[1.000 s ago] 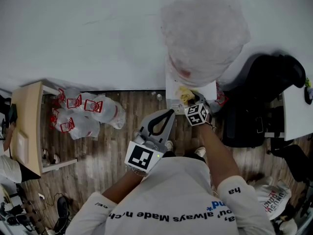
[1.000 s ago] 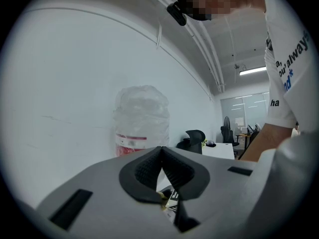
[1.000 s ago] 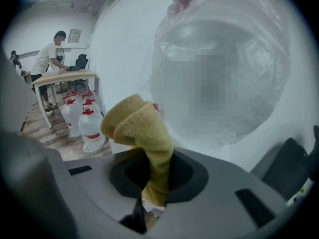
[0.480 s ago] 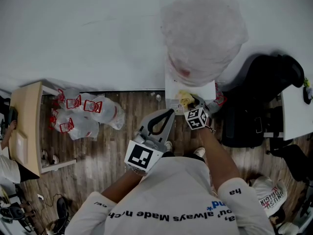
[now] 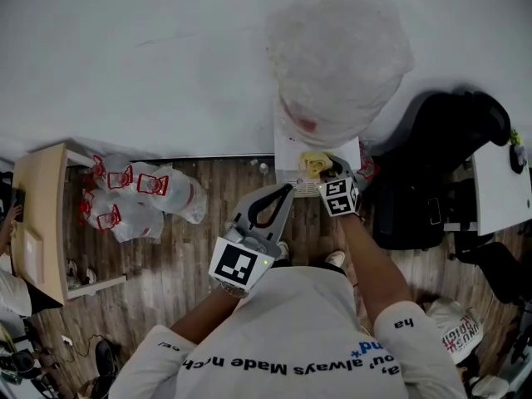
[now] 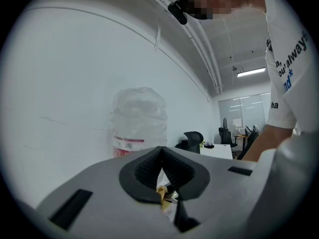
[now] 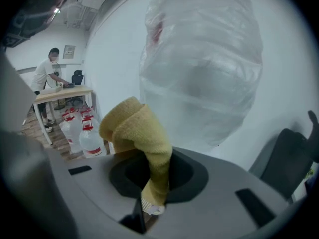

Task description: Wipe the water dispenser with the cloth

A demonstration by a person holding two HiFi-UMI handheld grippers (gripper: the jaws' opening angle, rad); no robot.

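Right gripper [image 5: 331,173] jaws clenched on yellow cloth [image 7: 137,128] at water dispenser [image 5: 288,151]; left gripper [image 5: 288,190] jaws closed, empty.

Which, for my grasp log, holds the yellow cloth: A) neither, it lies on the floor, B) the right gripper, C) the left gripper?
B: the right gripper has its jaws pinched on the yellow cloth; the left gripper has its jaws shut with nothing between them.
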